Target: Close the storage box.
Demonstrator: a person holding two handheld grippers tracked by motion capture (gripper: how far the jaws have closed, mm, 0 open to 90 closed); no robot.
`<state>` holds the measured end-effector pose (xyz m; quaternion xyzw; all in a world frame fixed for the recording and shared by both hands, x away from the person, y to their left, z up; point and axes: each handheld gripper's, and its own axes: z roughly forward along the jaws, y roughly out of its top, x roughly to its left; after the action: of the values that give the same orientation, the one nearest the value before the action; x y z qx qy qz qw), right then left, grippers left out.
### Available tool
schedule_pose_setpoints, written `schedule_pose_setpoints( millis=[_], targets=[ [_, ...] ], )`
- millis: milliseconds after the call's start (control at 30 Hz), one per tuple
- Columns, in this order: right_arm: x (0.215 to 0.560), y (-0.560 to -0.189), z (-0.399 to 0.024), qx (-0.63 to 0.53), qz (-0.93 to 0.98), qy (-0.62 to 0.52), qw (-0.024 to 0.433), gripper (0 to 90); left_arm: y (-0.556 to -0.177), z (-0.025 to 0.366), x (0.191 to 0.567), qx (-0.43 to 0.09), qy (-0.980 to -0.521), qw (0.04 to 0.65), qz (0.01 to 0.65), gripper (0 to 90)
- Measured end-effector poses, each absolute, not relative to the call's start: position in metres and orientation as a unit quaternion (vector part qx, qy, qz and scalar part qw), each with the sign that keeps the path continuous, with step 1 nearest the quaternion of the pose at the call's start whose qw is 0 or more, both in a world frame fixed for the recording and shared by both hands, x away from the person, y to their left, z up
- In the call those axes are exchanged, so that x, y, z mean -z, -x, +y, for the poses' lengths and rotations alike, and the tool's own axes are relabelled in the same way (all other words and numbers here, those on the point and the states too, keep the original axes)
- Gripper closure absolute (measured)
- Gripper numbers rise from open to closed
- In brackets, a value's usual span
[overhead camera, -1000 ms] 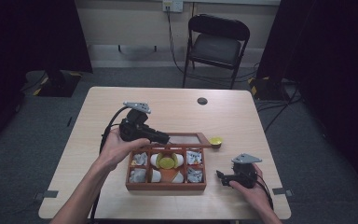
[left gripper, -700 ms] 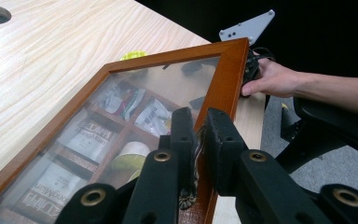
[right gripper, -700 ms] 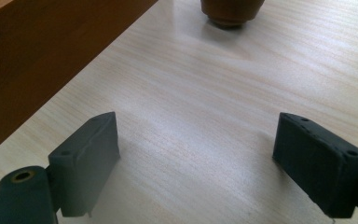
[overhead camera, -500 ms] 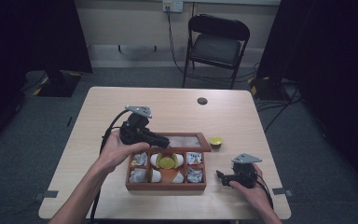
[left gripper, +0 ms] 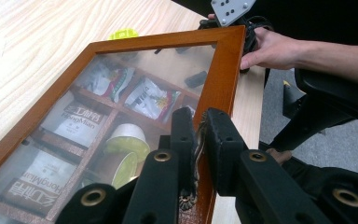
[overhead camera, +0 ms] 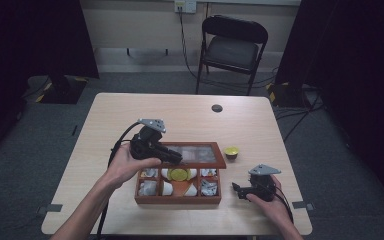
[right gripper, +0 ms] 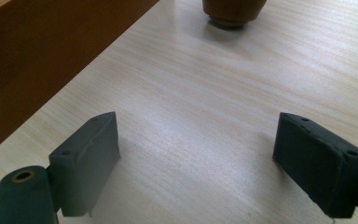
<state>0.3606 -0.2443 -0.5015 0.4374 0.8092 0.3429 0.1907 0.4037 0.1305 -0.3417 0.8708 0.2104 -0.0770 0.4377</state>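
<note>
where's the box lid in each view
High view: the lid is mid-table, above the box's far half, with the left gripper on its front edge.
Left gripper view: the lid spans the picture, its frame pinched between the jaws.
Right gripper view: I can't pick it out; the brown wall at upper left looks like the box.
Shared landmark: yellow cup.

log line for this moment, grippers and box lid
left gripper: shut on lid frame | lid: partly raised over wooden box | right gripper: open, on table beside box | small cup: right of box

"HongMan" w/ Chinese chars on white sachets (left gripper: 78, 124) in box
</note>
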Motion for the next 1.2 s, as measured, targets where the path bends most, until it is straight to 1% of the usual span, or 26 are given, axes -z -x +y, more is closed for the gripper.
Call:
schedule_pose_setpoints(
  millis=[133,333,567,1000,1200],
  targets=[
    [0.502,-0.361,-0.244,-0.343,0.809,-0.437,0.191,13.5,-0.402,0.132,0.343,0.069,-0.868,0.444,0.212,81.9],
    [0.502,-0.361,-0.245,-0.343,0.810,-0.436,0.190,13.5,-0.400,0.131,0.345,0.072,-0.868,0.445,0.209,81.9],
    [0.502,-0.361,-0.245,-0.343,0.811,-0.435,0.190,13.5,-0.391,0.126,0.353,0.062,-0.885,0.423,0.186,82.0],
    [0.501,-0.361,-0.245,-0.343,0.811,-0.435,0.188,13.5,-0.384,0.125,0.363,0.056,-0.885,0.427,0.179,82.1],
    [0.501,-0.361,-0.245,-0.343,0.811,-0.434,0.188,13.5,-0.378,0.119,0.371,0.049,-0.898,0.404,0.168,82.1]
  ],
)
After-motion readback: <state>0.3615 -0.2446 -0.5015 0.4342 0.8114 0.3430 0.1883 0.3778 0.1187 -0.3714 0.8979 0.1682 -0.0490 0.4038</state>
